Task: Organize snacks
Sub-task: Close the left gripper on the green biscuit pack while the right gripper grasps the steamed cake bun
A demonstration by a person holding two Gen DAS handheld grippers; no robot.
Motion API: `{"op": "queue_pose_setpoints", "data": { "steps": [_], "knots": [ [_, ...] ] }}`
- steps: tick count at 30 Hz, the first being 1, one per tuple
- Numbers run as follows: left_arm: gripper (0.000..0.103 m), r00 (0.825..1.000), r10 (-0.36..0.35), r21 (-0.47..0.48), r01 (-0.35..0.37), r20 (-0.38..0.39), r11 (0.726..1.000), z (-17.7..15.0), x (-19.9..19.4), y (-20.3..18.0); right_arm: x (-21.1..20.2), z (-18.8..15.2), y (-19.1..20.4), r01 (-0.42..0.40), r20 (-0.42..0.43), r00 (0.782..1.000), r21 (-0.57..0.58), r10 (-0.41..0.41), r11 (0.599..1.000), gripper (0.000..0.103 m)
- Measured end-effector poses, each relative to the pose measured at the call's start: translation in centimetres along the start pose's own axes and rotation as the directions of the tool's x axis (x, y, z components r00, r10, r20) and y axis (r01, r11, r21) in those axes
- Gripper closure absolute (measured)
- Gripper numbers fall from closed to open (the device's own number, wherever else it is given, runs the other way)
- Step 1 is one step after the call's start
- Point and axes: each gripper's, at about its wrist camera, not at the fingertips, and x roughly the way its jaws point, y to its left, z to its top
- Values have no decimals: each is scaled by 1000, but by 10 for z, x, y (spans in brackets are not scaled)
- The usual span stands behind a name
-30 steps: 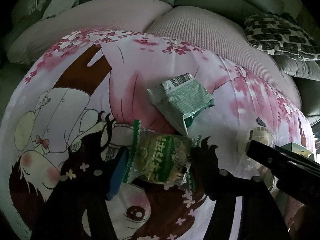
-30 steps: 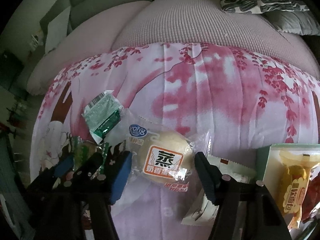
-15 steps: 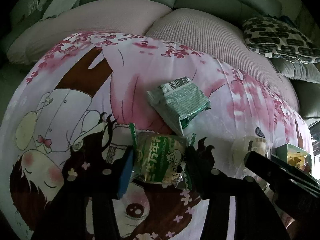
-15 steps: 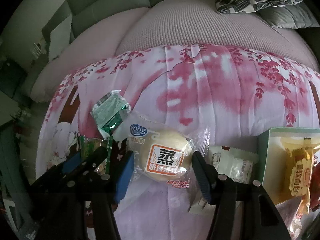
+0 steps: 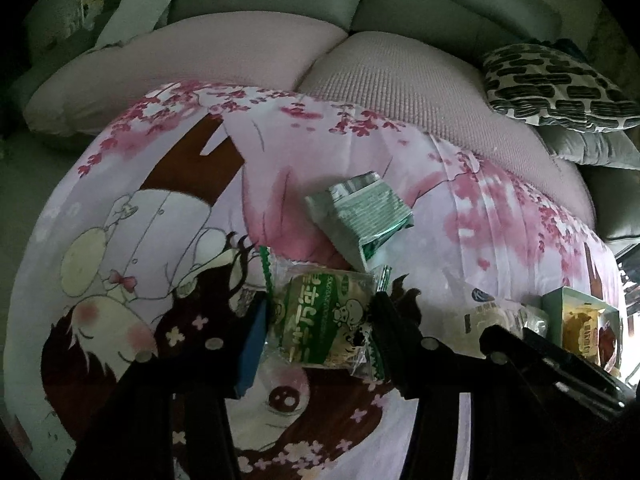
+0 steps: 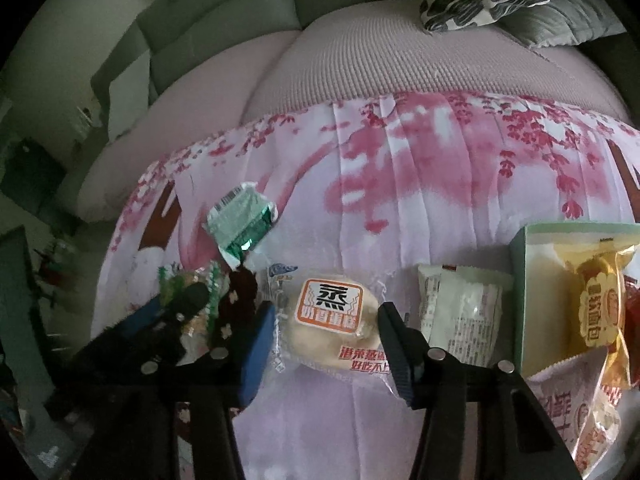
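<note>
On the pink cartoon blanket [image 5: 120, 240] my left gripper [image 5: 320, 312] is shut on a green-printed clear-wrapped bun [image 5: 320, 320], its pads pressing both sides. My right gripper [image 6: 326, 314] holds a pale bun with an orange label [image 6: 332, 312]; its jaws are closing and both pads touch the wrapper. A green foil packet [image 5: 360, 216] lies just beyond both buns, also visible as the green foil packet [image 6: 240, 220] in the right wrist view. To the right stands a light green box [image 6: 536, 300] with a yellow-wrapped snack [image 6: 600, 312] inside.
A white sachet [image 6: 464, 312] lies between the pale bun and the box. More wrapped snacks sit at the lower right [image 6: 592, 420]. Behind the blanket are pink sofa cushions [image 5: 400, 80] and a black-and-white patterned pillow [image 5: 552, 88]. The left gripper [image 6: 180, 308] shows at the right wrist view's left.
Both grippers have narrowed onto their buns. The left one has lifted slightly with the green-printed bun. The right one has shifted sideways, the pale bun staying between its fingers.
</note>
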Motion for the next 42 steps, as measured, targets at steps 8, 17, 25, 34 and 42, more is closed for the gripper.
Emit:
{"op": "queue_pose_setpoints", "data": {
  "steps": [8,17,25,34,42],
  "knots": [
    [49,999,11,-28,-12,-37,1000,-3,6,9,12,-7,7,37,-29,999,-40,-39,998,27],
    [49,998,24,-49,-26,-53,998,-3,10,16,25,-7,7,65,-44,997,-48,-67,997,12],
    [50,997,36,-61,-40,-61,997,-4,12,20,33,-10,8,55,-52,997,-38,-57,998,14],
    [50,997,33,-64,-38,-64,997,-3,14,20,23,-11,6,36,-24,999,-13,-36,999,33],
    [37,996,-38,-114,28,-85,993,-3,20,23,19,-16,9,33,-8,999,-24,-33,999,38]
  ]
}}
